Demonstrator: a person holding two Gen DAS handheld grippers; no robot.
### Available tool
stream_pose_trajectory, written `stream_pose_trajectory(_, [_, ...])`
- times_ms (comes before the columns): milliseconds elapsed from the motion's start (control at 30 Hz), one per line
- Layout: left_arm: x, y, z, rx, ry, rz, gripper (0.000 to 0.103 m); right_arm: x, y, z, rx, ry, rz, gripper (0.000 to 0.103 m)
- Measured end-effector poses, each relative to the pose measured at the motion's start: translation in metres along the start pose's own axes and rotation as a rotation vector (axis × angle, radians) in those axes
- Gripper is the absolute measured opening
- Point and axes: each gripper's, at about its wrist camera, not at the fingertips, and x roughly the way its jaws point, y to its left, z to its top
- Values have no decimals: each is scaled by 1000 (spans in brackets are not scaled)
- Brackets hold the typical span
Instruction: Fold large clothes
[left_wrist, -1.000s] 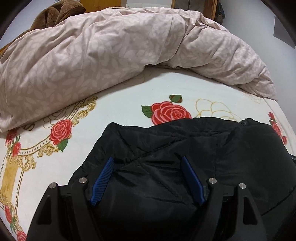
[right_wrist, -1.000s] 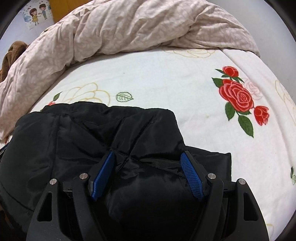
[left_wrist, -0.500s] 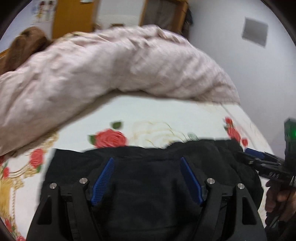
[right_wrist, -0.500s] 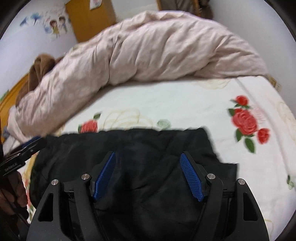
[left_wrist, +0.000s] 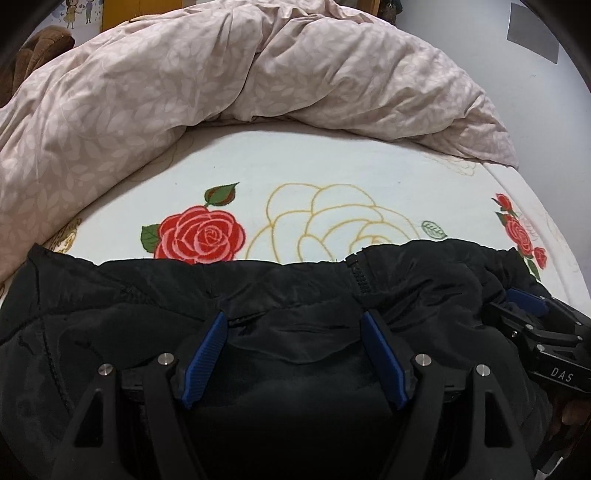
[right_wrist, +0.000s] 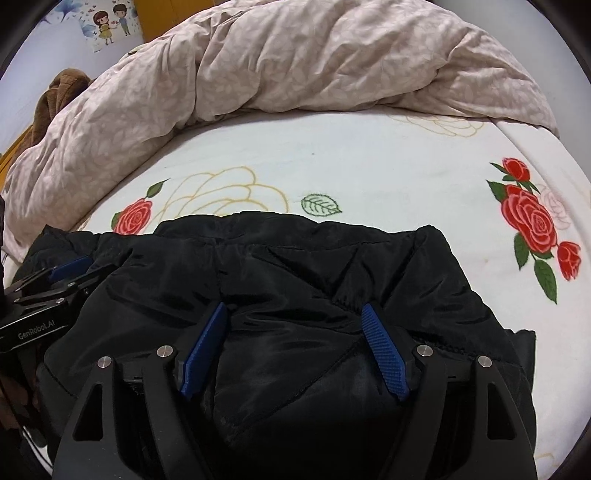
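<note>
Black padded jacket (left_wrist: 295, 295) lies bunched on rose-print bedsheet (left_wrist: 332, 166), near side of pink duvet (left_wrist: 184, 74). Left tongs (left_wrist: 295, 321) and right tongs (right_wrist: 295, 314) stand wide, each with jacket fabric bulging between its pads.

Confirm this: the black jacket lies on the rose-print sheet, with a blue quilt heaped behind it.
Not quite. The quilt is pale pink with a leaf pattern, not blue, as the left wrist view shows. The black jacket does lie on the rose-print sheet, with the quilt heaped behind it.

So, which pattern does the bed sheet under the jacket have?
The bed sheet is white with red roses and gold-outlined flowers, clearest in the right wrist view.
</note>
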Motion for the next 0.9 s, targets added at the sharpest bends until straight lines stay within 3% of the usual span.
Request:
stream_pose_trajectory(167, [-14, 3, 9, -3, 41, -4, 76, -11, 3, 4, -3, 7, -15, 74])
stream_pose_trajectory(267, [-49, 22, 11, 17, -27, 7, 76, -42, 0, 8, 13, -51, -21, 74])
stream_pose_trajectory(367, [-73, 62, 9, 3, -78, 71, 76, -59, -16, 8, 48, -83, -63, 74])
stream_pose_trajectory(467, [-60, 114, -2, -73, -19, 168, 76, -40, -40, -2, 81, -3, -148, 74])
stream_pose_trajectory(567, [-43, 142, -18, -157, 22, 119, 78, -29, -47, -8, 94, -2, -136, 74])
stream_pose_trajectory(900, [-24, 144, -24, -190, 2, 120, 81, -7, -59, -9, 112, 8, -146, 73])
